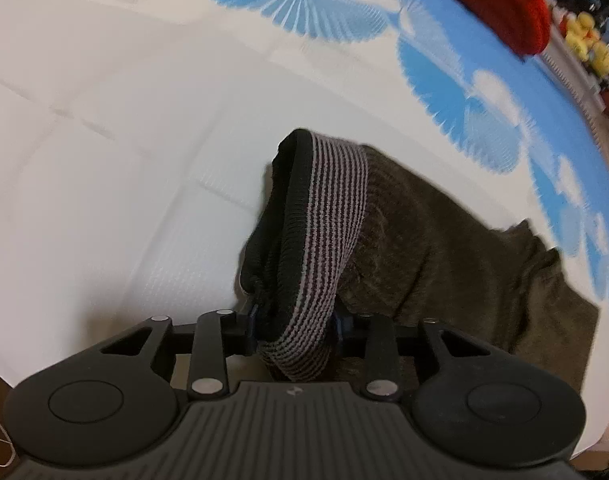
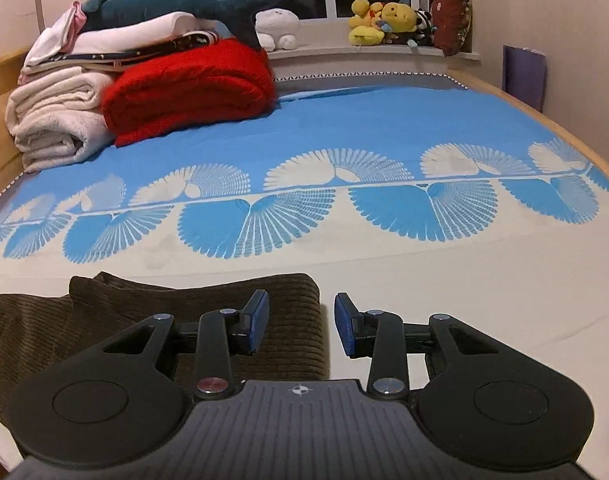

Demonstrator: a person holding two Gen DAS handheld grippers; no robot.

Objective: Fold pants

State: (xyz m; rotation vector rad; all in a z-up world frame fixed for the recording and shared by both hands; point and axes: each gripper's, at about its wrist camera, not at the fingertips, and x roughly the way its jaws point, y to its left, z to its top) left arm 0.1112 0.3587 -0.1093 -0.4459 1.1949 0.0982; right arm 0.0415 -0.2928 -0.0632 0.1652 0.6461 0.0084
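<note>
The left claw (image 1: 294,328) is pinching the striped waistband (image 1: 324,232) of the brown pants (image 2: 152,320), lying on the bed's (image 2: 464,280) white near edge; the right claw (image 2: 301,324) is hovering half-open, empty, over their folded end.

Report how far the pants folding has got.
Done: the brown corduroy pants lie on the blue and white bedspread, seemingly doubled over already, with a straight edge on the right. In hand: the left gripper is shut on the grey and black striped elastic waistband and lifts it off the bed. The right gripper hangs open above the pants' edge, holding nothing. Left: carrying the waistband over and flattening the fold.
</note>
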